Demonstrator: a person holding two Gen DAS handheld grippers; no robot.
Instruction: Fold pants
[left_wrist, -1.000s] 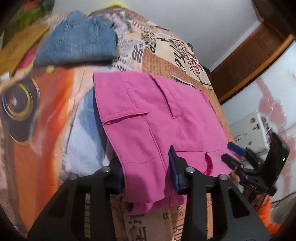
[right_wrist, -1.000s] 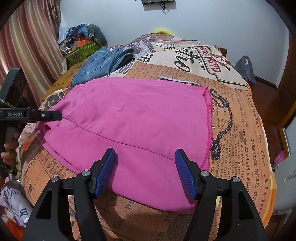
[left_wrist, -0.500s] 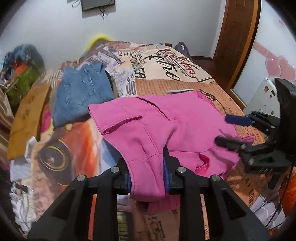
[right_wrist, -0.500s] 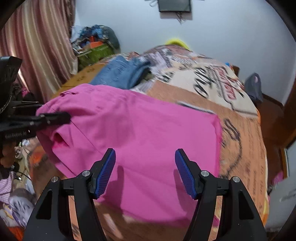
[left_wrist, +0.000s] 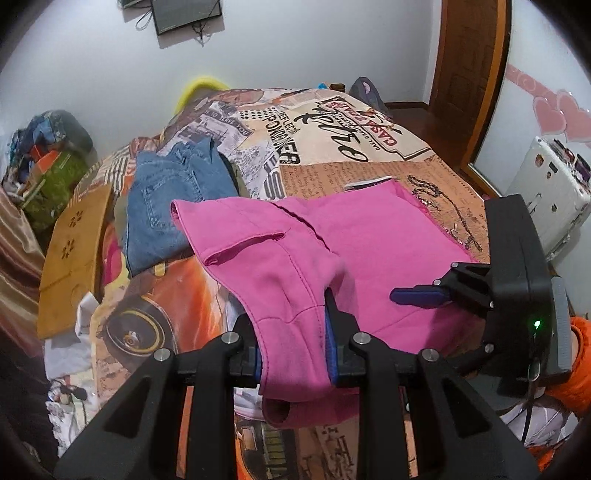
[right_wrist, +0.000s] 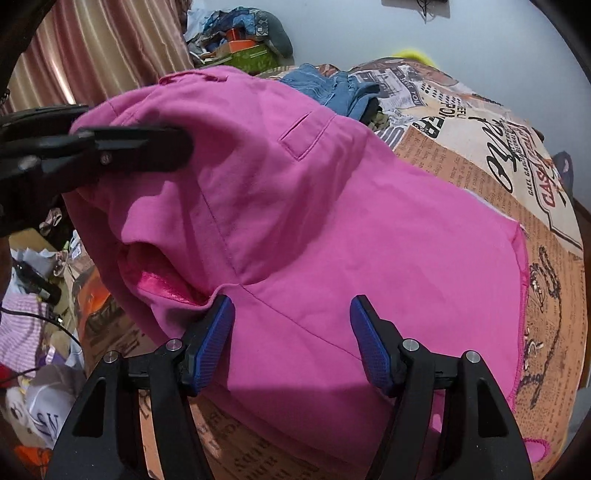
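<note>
Soft pink pants (left_wrist: 369, 236) sag over the bed (left_wrist: 332, 147), their bunched waist edge pinched in the just-closed left gripper (left_wrist: 293, 354) while the right gripper (right_wrist: 291, 343) hovers open above limp cloth.

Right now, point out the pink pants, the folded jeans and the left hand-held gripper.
pink pants (left_wrist: 376, 236), left wrist view, flat leg panel.
folded jeans (left_wrist: 166, 199), left wrist view, middle of the denim.
left hand-held gripper (left_wrist: 293, 350), left wrist view, between its fingertips.
</note>
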